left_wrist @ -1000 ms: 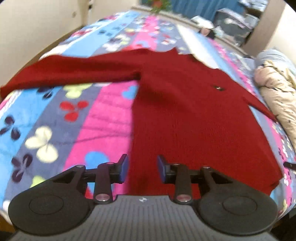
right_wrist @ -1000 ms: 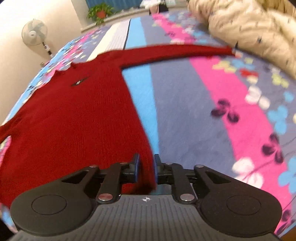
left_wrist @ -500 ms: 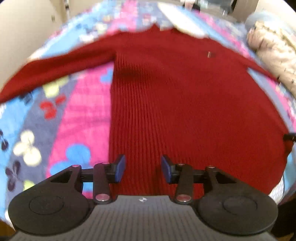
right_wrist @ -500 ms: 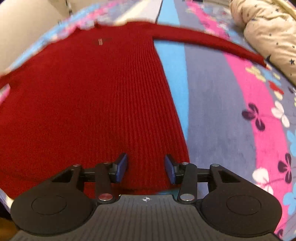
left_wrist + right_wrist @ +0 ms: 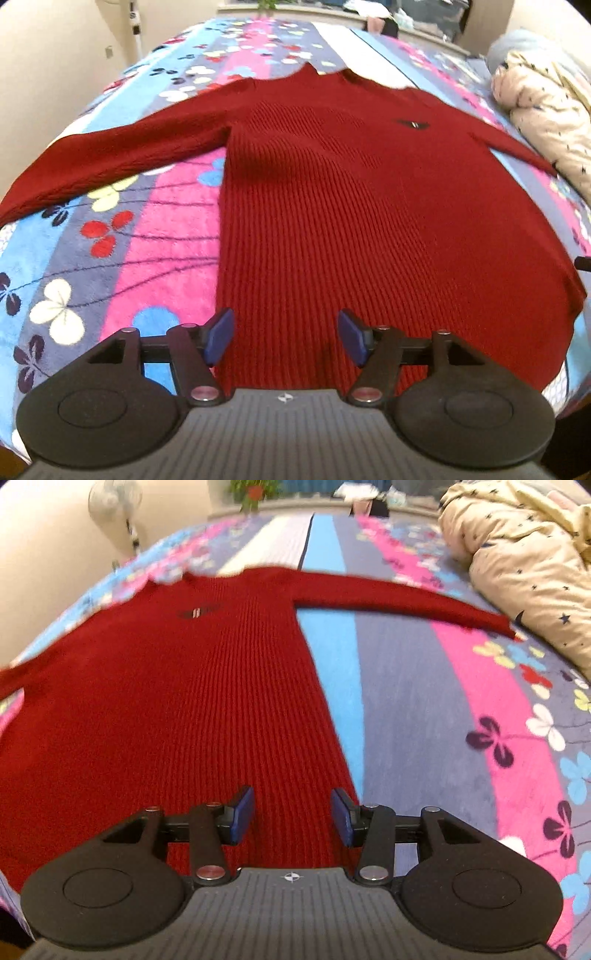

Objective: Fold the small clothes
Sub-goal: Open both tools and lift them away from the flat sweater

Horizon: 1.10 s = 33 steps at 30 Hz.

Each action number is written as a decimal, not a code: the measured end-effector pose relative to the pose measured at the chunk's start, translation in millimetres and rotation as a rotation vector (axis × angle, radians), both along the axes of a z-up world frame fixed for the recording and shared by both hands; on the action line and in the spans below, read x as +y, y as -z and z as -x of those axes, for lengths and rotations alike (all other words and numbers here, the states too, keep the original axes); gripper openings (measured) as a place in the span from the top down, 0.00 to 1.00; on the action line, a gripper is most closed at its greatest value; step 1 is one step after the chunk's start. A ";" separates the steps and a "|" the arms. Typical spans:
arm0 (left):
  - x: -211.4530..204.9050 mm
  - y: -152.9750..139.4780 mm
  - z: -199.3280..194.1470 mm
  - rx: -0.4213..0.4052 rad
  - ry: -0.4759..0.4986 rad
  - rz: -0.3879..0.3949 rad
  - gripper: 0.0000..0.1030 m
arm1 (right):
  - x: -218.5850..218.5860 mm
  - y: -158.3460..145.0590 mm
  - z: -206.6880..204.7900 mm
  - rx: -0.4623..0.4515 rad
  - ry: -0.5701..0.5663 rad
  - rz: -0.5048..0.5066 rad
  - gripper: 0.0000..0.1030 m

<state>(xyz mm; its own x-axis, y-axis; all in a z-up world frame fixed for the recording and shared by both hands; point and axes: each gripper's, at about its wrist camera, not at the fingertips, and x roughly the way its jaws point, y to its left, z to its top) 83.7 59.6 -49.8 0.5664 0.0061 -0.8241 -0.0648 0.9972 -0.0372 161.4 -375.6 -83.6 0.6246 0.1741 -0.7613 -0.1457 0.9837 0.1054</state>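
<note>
Over on the far left of the left wrist view, one long sleeve (image 5: 110,155) of the red sweater (image 5: 351,206) stretches out across the bed (image 5: 122,266), which has a bright striped blanket with clover-ish flowers on it. The sweater's body lies flat and spread out, neckline pointing away toward the far end of the bed, with a small dark logo patch (image 5: 413,124) on the chest. The left gripper (image 5: 283,334) hangs over the hem near the sweater's left edge, and its jaws are opening right now, blue pads (image 5: 218,334) well apart, knit under the gap but nothing pinched.

From the right wrist camera you get the same sweater (image 5: 166,701) from the other corner. The right gripper (image 5: 291,814) sits over the hem near the sweater's right edge, jaws apart too, pads not pressing on the fabric. To the right of that edge is bare blanket, blue stripe first, then grey, then pink. The other sleeve (image 5: 399,598) runs out toward a beige quilt with little stars (image 5: 524,561), bunched up on the right side of the bed. Back by the wall there's a standing fan (image 5: 114,502) and a potted plant (image 5: 255,493), both pretty blurry.
</note>
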 end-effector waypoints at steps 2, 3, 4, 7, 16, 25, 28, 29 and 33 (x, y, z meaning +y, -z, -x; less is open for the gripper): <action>3.0 -4.4 -0.4 -0.012 -0.012 0.008 0.33 | -0.3 -3.7 2.2 -0.026 0.013 -0.012 0.53; 3.7 -5.8 -0.9 -0.021 -0.018 0.011 0.31 | -1.1 -5.6 2.7 -0.039 0.021 -0.014 0.53; 4.4 -6.9 -0.9 -0.029 -0.023 0.014 0.28 | -0.3 -6.7 4.2 -0.050 0.027 -0.013 0.53; 4.9 -11.3 -1.1 -0.051 -0.032 0.021 0.27 | -4.4 -12.1 3.0 -0.083 0.045 -0.007 0.53; 14.1 -21.6 1.2 -0.111 -0.105 0.059 0.25 | -17.7 -23.8 7.0 -0.178 0.134 -0.026 0.53; 12.8 -23.8 0.0 -0.141 -0.127 0.051 0.19 | -21.6 -25.9 4.5 -0.222 0.192 -0.004 0.46; 12.1 -23.1 -0.9 -0.138 -0.131 0.049 0.19 | -17.2 -26.3 5.6 -0.238 0.185 0.026 0.44; 11.9 -22.6 -0.7 -0.139 -0.130 0.049 0.19 | -16.3 -26.5 5.9 -0.243 0.184 0.031 0.44; 10.4 -22.1 -0.3 -0.141 -0.126 0.042 0.19 | -16.0 -27.0 5.2 -0.247 0.187 0.033 0.44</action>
